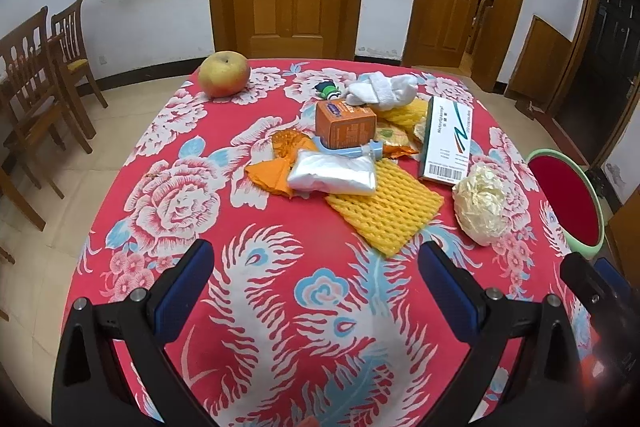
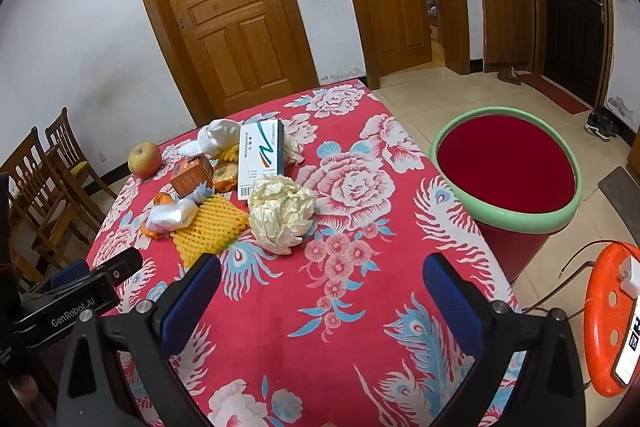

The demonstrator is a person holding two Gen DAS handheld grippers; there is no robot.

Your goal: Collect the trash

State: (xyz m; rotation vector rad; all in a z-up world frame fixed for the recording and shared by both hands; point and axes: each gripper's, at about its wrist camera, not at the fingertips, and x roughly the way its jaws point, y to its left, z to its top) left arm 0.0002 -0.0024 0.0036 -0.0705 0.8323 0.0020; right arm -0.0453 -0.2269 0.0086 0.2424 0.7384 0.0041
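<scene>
Trash lies heaped at the middle of the table (image 1: 400, 307), on its red flowered cloth: a crumpled paper ball (image 2: 281, 213), a yellow foam net (image 1: 384, 213) under a white plastic bag (image 1: 333, 177), an orange box (image 1: 345, 123) and a white medicine carton (image 1: 448, 143) packed close together. Just off the table's right edge stands the red bin with a green rim (image 2: 506, 219), where I judge all of it belongs.

I hold the left gripper (image 1: 316, 287) and the right gripper (image 2: 322, 293) over the near cloth, both spread wide with nothing between the jaws, well short of the pile.

An apple (image 1: 224, 74) at the far corner and white socks (image 1: 382, 89) pressed against the heap are likely not rubbish; a careless grab there could carry the socks off with the wrappers. The paper ball is light and springy, so a shallow pinch may flick it off the table instead.

Smaller wrappers behind the box are half buried and hard to name, and the bin's floor is out of sight.
</scene>
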